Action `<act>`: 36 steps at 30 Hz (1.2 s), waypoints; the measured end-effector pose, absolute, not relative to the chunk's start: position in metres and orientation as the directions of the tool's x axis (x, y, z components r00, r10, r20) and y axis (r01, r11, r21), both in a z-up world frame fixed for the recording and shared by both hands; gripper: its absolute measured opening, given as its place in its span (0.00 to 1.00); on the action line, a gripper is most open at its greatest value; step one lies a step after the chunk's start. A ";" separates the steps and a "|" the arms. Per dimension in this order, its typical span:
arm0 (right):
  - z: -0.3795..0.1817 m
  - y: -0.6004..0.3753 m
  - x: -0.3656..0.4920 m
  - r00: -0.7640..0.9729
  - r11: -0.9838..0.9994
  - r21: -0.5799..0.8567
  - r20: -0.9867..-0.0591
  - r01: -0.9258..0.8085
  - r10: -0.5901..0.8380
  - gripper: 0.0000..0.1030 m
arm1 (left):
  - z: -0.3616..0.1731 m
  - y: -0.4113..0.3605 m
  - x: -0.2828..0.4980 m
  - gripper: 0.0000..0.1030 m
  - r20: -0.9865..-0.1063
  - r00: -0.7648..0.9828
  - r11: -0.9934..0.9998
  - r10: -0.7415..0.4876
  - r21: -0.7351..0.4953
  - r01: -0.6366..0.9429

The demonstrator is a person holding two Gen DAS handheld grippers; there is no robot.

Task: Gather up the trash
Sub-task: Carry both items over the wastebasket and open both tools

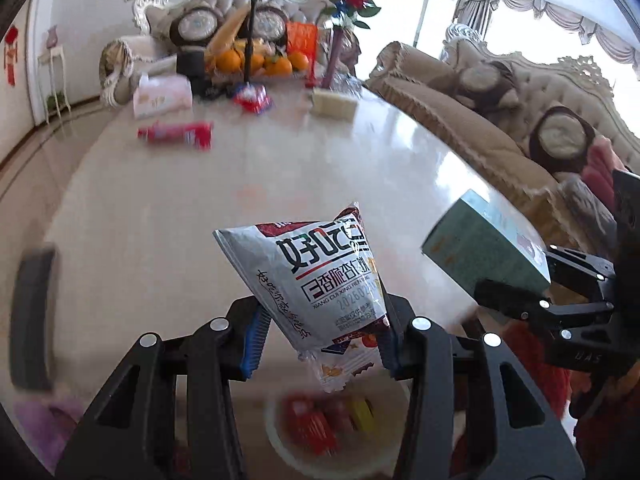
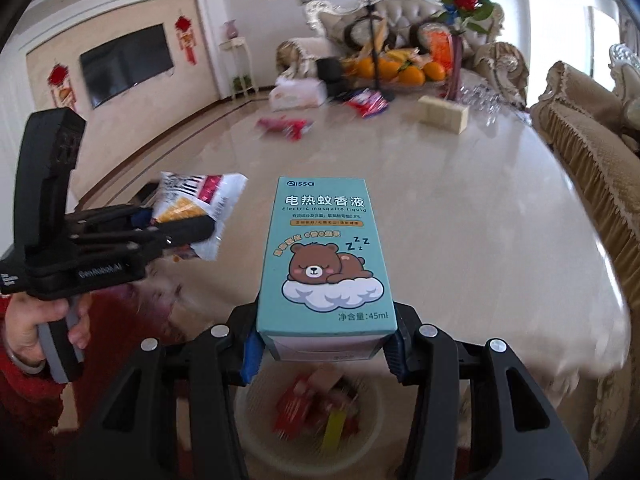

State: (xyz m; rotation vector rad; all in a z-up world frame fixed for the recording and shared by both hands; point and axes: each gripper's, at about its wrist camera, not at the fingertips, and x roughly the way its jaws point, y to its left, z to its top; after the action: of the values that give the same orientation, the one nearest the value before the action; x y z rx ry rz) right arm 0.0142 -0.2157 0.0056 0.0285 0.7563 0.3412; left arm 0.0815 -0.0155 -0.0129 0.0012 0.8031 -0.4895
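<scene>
My left gripper [image 1: 324, 340] is shut on a white snack packet [image 1: 320, 276] with Chinese print and holds it in the air above a white bin [image 1: 280, 440] with red and yellow wrappers inside. My right gripper [image 2: 324, 348] is shut on a teal mosquito-liquid box [image 2: 326, 256] with a sleeping bear, also held over the white bin [image 2: 256, 436]. The box shows at the right in the left wrist view [image 1: 480, 252]. The left gripper [image 2: 188, 226] with the packet [image 2: 200, 204] shows at the left in the right wrist view.
On the marble table [image 1: 280, 160] lie a red wrapper [image 1: 176, 134], a red and blue packet [image 1: 252, 96], a tissue pack [image 1: 162, 96], a beige box [image 1: 334, 104], oranges [image 1: 256, 62], a rose vase [image 1: 336, 52] and a tripod [image 1: 252, 28]. Sofas [image 1: 500, 120] stand right and behind.
</scene>
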 end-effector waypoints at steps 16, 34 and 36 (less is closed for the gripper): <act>-0.130 -0.185 -0.011 0.351 0.941 0.153 -0.900 -0.300 0.258 0.45 | -0.155 -0.038 0.025 0.44 -0.890 0.313 0.864 -0.333 -0.154 0.479; -0.181 -0.206 0.008 0.299 0.973 0.120 -0.938 -0.198 0.177 0.61 | -0.216 -0.033 0.048 0.85 -0.941 0.250 0.906 -0.229 -0.113 0.407; -0.165 -0.209 0.004 0.324 0.970 0.157 -0.922 -0.187 0.212 0.61 | -0.205 -0.034 0.046 0.85 -0.933 0.277 0.907 -0.228 -0.100 0.410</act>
State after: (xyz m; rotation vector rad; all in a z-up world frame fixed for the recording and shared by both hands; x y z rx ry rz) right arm 0.0038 -0.2091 -0.1653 0.0229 1.2125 0.2618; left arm 0.0458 -0.0340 -0.2051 0.1719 1.2175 -0.4309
